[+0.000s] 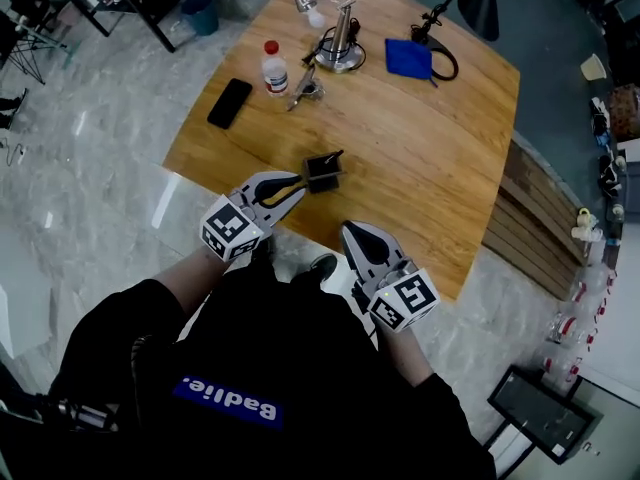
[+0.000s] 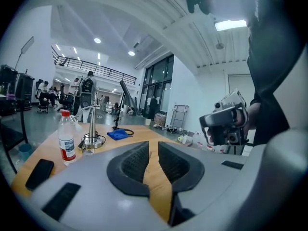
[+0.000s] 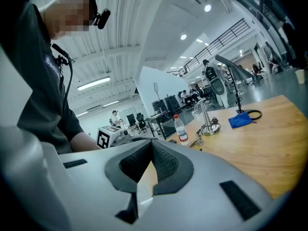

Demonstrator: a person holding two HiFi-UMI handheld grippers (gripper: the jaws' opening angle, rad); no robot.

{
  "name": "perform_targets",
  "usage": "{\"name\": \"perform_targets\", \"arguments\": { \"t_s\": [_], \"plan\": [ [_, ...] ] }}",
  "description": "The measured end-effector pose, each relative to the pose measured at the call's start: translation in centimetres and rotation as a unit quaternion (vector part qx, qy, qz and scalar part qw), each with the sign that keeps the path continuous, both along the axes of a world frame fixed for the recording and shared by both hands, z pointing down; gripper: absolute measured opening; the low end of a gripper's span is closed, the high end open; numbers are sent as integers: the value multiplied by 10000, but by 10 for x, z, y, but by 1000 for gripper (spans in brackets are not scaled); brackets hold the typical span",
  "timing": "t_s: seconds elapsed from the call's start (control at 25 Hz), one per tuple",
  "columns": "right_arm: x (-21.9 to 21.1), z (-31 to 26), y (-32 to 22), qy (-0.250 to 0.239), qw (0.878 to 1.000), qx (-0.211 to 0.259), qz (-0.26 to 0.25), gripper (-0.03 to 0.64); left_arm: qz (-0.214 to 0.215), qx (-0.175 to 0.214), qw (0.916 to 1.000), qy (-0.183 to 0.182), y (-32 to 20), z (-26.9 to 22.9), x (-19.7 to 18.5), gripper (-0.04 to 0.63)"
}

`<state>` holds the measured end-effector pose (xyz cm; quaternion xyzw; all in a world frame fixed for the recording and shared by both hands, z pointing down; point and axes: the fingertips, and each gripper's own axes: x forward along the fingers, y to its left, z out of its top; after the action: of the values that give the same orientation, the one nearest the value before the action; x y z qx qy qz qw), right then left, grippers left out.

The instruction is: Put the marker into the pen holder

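Dark shirt (image 1: 230, 388) in foreground; two hand-held grippers at the near tabletop (image 1: 430, 168) edge.
I read the left hand-held gripper (image 1: 293, 188) as released: a narrow gap shows between its jaws, with only wood seen through it, and its tips sit just beside the holder (image 1: 320, 175). I read the right hand-held gripper (image 1: 352, 230) as clenched, tips together, nothing held, apart from the holder. Marker (image 1: 334, 156) stands tilted in the holder. Bottle (image 1: 274, 66) and phone (image 1: 229, 102) sit well beyond.
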<state>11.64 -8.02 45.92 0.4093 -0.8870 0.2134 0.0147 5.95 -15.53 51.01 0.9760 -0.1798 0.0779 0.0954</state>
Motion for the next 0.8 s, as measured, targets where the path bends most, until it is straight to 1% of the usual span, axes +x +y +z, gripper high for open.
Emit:
{"name": "perform_targets", "arguments": {
  "t_s": [0.08,0.2,0.28,0.44,0.52,0.6,0.8],
  "plan": [
    [-9,-4,5,36,9999,29,-109,6,-34,-29,9999,123,17,-20,-6,55],
    [-26,-15,12,147,9996,144,-184,6,36,-65,9997,237,45,-50,-14,55],
    [-38,-27,15,223,9992,293,-164,6,85,-75,9996,247,58,-69,-22,55],
    [-58,-46,15,438,9971,617,-59,6,58,-7,9994,332,68,-103,-41,54],
    [-64,-48,19,509,9965,654,62,6,151,-14,9991,398,76,-112,-47,51],
    [-71,-51,24,579,9958,697,149,6,294,25,9986,444,83,-119,-54,11],
    [-84,-49,31,709,9944,722,319,6,651,66,9969,442,100,-119,-61,9]
  ]
}}
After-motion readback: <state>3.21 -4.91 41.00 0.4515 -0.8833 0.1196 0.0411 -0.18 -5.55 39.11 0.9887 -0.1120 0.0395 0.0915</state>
